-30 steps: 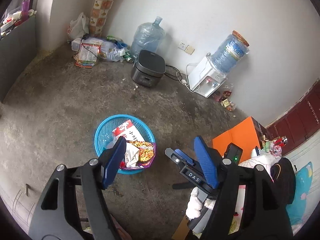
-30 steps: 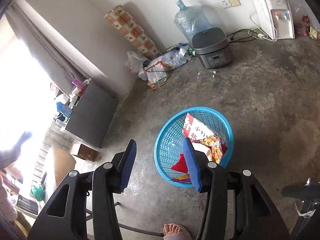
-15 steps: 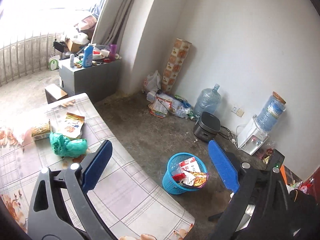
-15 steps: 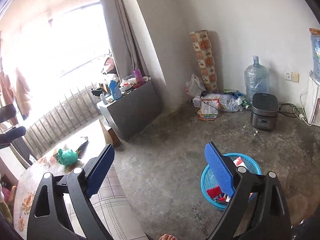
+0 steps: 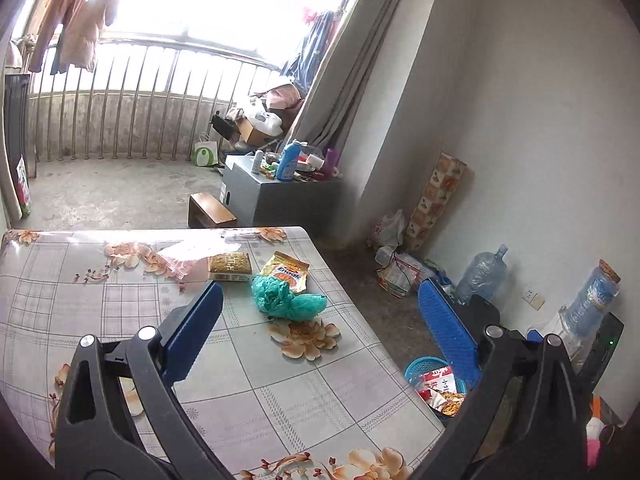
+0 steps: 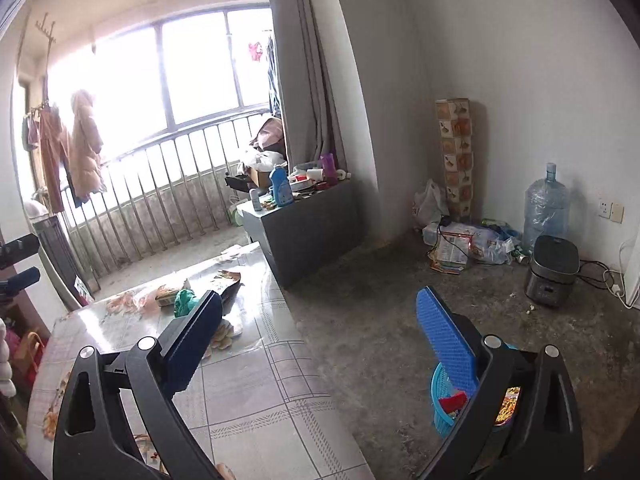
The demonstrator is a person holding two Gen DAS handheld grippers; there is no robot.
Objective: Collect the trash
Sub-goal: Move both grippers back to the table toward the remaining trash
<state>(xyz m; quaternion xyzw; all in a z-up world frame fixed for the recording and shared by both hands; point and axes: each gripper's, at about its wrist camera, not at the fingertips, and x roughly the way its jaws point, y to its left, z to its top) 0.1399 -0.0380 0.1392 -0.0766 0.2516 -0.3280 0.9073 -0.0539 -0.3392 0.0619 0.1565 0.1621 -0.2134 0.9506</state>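
— Both grippers had swung up and away from the blue basket (image 5: 416, 368) since a second earlier, when they hung right over it; the table (image 5: 280, 392) had come into sight under them.

— And the trash?

— A crumpled green bag (image 5: 286, 298) lay on the tablecloth ahead of the left gripper (image 5: 320, 320), between the lines of its two fingers and beyond their tips. Touching its far side was an orange snack packet (image 5: 285, 271), and just left of that a flat biscuit pack (image 5: 230, 266), with a clear pinkish wrapper (image 5: 182, 258) further left. Nothing was between the pads.

— How were the jaws?

— Spread wide on both, holding nothing. The right gripper (image 6: 320, 320) pointed over the table's edge, its left finger (image 6: 192, 344) above the cloth and its right finger (image 6: 446, 340) above the bare concrete floor.

— Where was the basket, then?

— Down on the floor, low and to the right of each gripper, partly hidden behind the right finger. It already held wrappers: a red-and-white packet (image 5: 440, 380) showed in the left wrist view.

— And further out?

— Past the table's far end stood a grey cabinet (image 6: 312, 224) cluttered with bottles, a blue one (image 5: 287, 160) among them. Off to the right along the wall were a tall patterned box (image 6: 456, 156), a heap of bags, a big water jug (image 6: 546, 204) and a dark rice cooker (image 6: 554, 272). Clothes hung by the window railing.
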